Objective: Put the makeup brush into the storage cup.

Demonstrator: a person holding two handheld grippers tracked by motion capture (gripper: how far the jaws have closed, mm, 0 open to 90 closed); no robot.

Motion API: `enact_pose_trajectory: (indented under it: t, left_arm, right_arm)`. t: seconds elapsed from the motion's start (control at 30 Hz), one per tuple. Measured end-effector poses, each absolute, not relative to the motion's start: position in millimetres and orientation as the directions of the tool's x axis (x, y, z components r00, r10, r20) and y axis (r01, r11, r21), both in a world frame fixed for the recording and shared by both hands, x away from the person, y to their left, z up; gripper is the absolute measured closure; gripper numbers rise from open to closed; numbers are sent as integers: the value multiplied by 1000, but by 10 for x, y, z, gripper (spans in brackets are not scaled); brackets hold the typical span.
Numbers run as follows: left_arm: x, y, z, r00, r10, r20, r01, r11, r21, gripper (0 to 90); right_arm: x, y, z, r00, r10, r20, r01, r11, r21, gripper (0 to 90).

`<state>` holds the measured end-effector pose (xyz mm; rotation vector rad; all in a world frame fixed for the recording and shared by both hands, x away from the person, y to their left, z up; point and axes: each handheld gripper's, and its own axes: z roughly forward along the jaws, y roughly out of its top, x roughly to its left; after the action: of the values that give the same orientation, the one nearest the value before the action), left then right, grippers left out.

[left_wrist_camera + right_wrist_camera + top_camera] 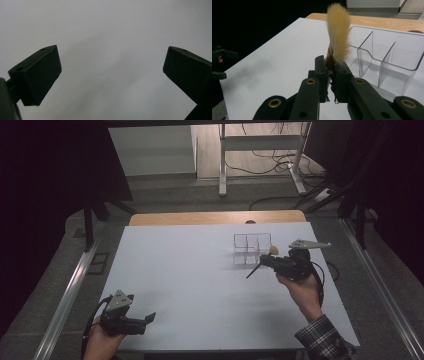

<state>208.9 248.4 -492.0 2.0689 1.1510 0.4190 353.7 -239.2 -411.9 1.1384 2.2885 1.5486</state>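
My right gripper [267, 260] is shut on a brush with a dark handle and a tan bristle tuft [273, 250]. It is held just right of a clear plastic organizer [251, 248] with several compartments. The handle slants down-left over the table. In the right gripper view the tuft [338, 37] stands up above the closed gripper [331, 67], with the organizer [387, 62] close behind on the right. My left gripper [149, 317] rests near the front left corner of the table. Its jaws are wide apart with nothing between them, and in its own view the gripper [112, 60] faces bare white tabletop.
The white table top [190, 280] has a wooden strip [200, 218] along its far edge. Metal rails run down both sides. Behind the table stand a desk frame [260, 155] and loose cables on the floor.
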Motion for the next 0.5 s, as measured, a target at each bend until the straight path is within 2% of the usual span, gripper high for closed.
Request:
enact_pose_trajectory:
  t: [0.5]
  left_arm:
    - [2097, 2480, -4922, 540, 840, -59, 612, -343, 713, 28]
  right_arm:
    - [3683, -2422, -4032, -691, 660, 295, 499, 141, 855, 834]
